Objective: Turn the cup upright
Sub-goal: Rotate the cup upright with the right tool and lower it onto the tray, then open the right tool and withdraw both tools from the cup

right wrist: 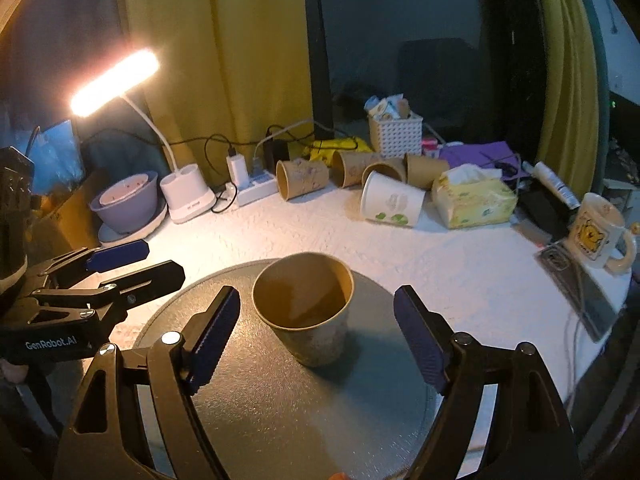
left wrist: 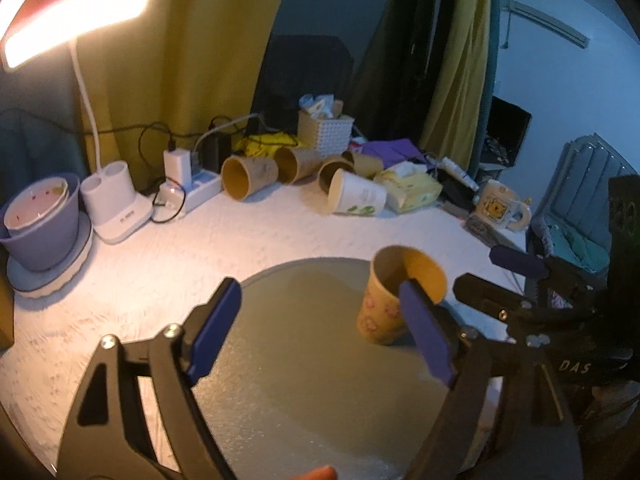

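Note:
A brown paper cup (right wrist: 308,312) stands upright, mouth up, on a round grey mat (right wrist: 280,400). My right gripper (right wrist: 316,336) is open, its blue pads on either side of the cup and apart from it. The cup also shows in the left wrist view (left wrist: 390,300), right of centre on the mat (left wrist: 300,360). My left gripper (left wrist: 324,336) is open and empty over the mat, with the cup behind its right pad. It appears at the left of the right wrist view (right wrist: 132,264). The right gripper (left wrist: 500,276) shows at the right of the left wrist view.
Several paper cups (right wrist: 302,184) lie on their sides at the back of the white table, one of them white (right wrist: 390,204). Nearby are a tissue pack (right wrist: 472,196), a lit desk lamp (right wrist: 116,82), a purple bowl (right wrist: 128,200), a power strip (right wrist: 256,188) and a mug (right wrist: 600,230).

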{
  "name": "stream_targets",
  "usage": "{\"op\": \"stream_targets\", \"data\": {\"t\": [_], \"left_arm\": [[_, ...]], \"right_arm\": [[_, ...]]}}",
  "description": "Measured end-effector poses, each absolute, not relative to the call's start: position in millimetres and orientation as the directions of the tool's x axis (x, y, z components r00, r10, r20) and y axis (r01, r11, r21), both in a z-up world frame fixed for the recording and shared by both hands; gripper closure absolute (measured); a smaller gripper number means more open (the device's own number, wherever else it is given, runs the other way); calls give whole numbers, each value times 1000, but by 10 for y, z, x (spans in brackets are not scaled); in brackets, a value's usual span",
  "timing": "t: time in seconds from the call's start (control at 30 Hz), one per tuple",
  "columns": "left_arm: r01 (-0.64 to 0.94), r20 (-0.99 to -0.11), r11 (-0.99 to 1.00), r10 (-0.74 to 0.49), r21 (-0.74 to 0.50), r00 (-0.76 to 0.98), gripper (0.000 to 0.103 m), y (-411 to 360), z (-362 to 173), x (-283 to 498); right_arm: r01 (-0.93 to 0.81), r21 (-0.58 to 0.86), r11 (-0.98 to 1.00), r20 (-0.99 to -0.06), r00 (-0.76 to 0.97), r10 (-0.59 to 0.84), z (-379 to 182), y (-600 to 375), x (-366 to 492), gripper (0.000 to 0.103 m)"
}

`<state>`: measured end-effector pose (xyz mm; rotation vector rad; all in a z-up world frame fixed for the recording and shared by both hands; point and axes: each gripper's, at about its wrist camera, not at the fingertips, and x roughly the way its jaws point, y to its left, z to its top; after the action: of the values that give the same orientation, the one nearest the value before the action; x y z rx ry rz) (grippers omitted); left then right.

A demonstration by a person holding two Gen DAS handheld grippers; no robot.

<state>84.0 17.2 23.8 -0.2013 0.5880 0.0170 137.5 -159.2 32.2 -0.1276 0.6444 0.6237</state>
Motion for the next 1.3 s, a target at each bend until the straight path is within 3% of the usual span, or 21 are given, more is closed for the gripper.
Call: {"op": "stream_targets", "data": {"t": [0.83, 1.3], "left_arm": [[-22, -368, 993, -22, -115, 930, 19, -98, 989, 239], [-46, -267, 999, 41, -11, 963, 18, -251, 1316, -85]], "right_arm": [[-515, 21, 857, -423, 772, 475, 1167, -2067, 713, 21], [-470, -8, 883, -327, 835, 442, 1526, -2273, 350, 21]]}}
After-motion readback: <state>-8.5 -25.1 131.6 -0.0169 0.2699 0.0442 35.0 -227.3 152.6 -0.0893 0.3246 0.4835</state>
